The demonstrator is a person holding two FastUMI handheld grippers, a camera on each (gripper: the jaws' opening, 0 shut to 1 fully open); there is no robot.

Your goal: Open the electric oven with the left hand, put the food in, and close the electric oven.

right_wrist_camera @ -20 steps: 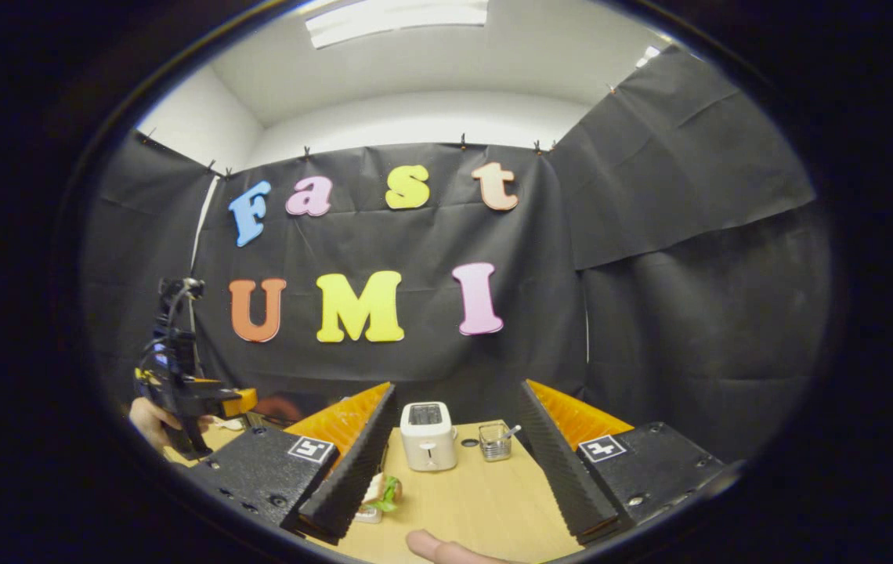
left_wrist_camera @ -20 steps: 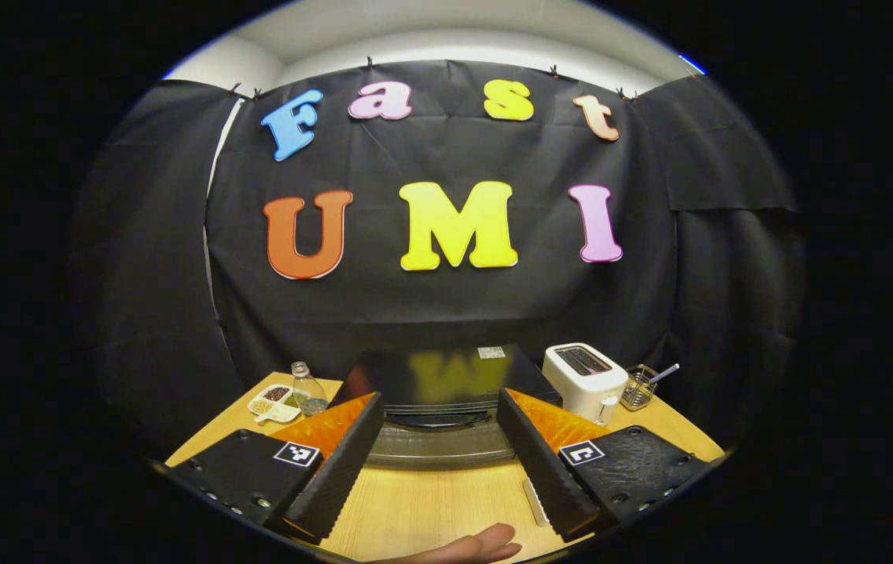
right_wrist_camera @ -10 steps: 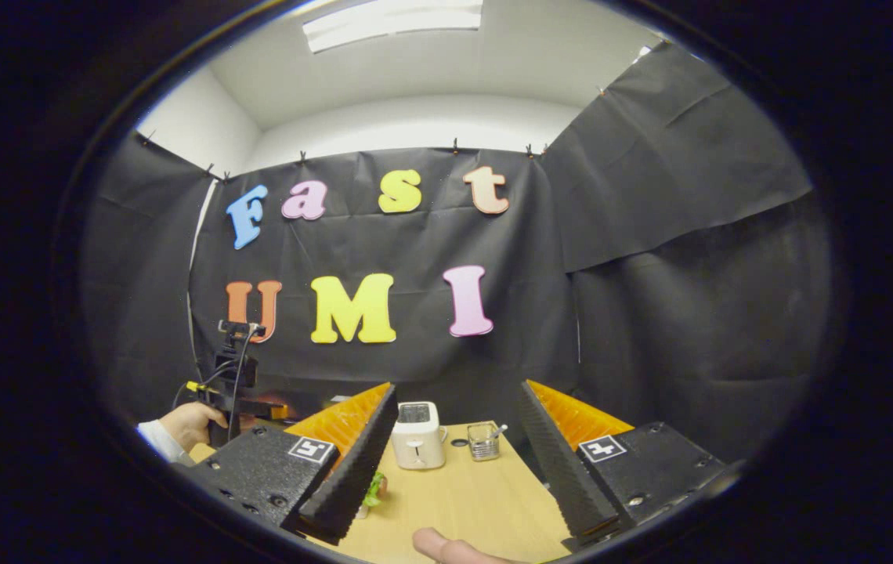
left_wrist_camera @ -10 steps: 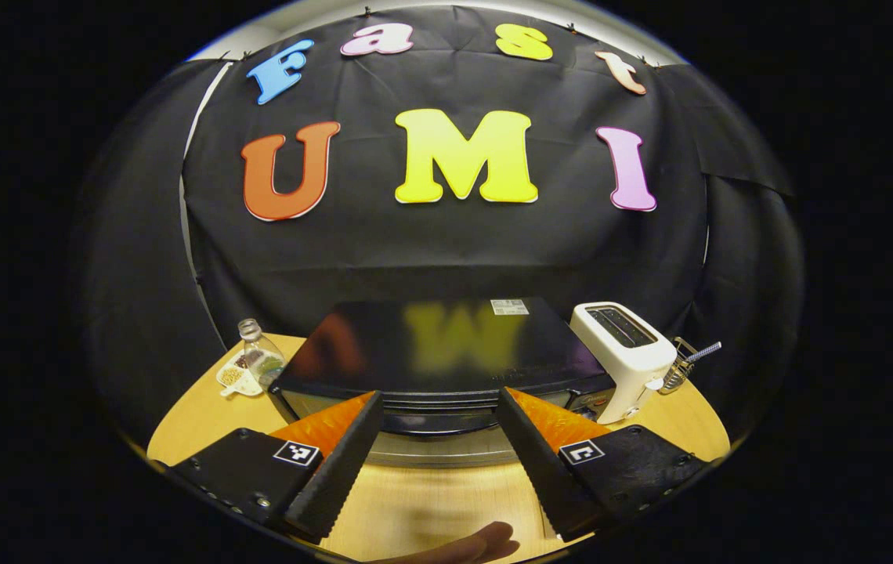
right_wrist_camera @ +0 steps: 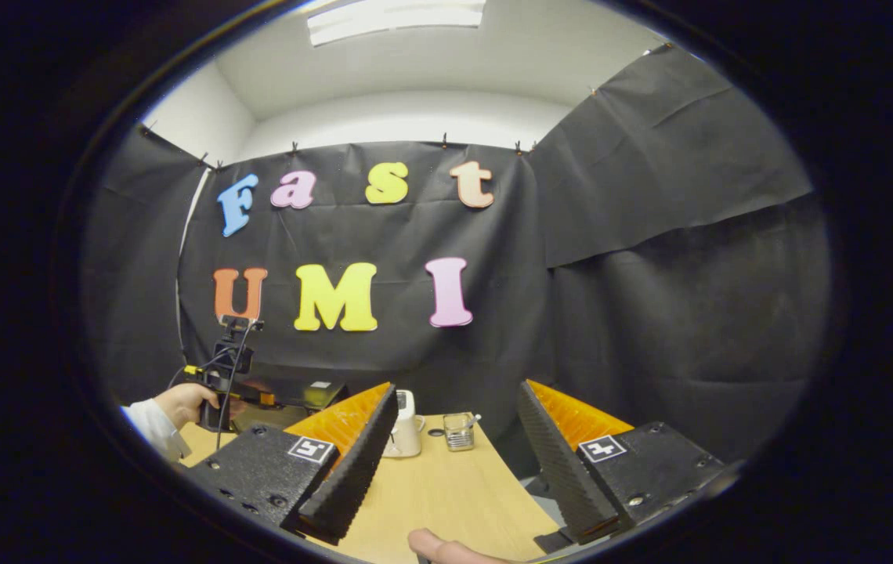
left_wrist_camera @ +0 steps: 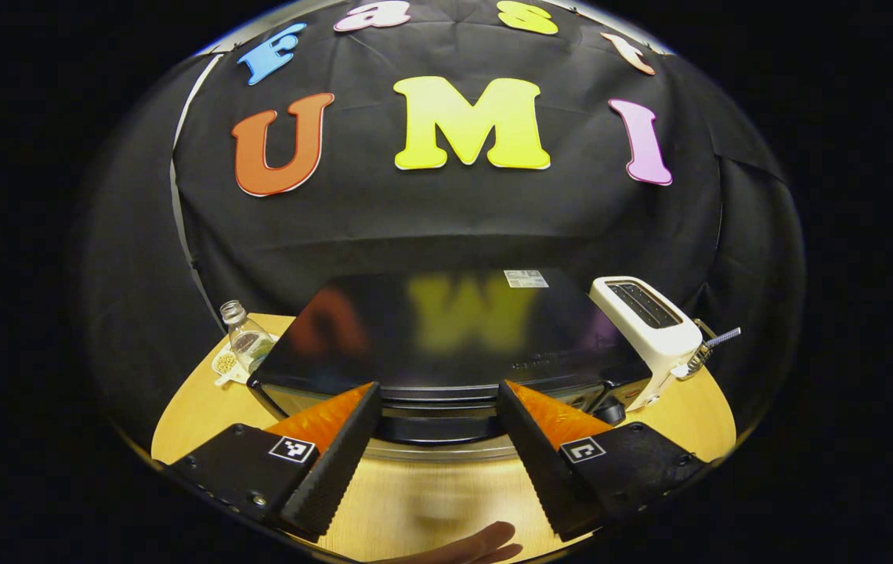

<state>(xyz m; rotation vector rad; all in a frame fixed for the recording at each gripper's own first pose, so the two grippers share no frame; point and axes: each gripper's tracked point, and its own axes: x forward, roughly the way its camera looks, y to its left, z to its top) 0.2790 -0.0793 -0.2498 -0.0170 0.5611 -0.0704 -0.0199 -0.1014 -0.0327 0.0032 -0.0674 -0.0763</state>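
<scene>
Electric oven (left_wrist_camera: 446, 337), a wide black box with a glossy top, sits at the back of the pale wooden table (left_wrist_camera: 415, 501), between a small clear bottle (left_wrist_camera: 243, 337) on one side and a white two-slot toaster (left_wrist_camera: 650, 321) on the other. Its door looks shut, with a dark bar handle (left_wrist_camera: 439, 427) running along the upper front edge. The left gripper (left_wrist_camera: 435, 435) hovers just in front of that handle, jaws spread wide and grasping nothing. The right gripper (right_wrist_camera: 450, 470) hangs well apart over bare table, likewise spread and empty.

Judging by its build, the oven is heavy and rigid and should stay put when pulled. The door probably hinges low and swings down stiffly. The handle's middle is the place to grip, closing both fingers around the bar; a smooth finish there may let the pads slip, so a firm clamp seems wise.
</scene>
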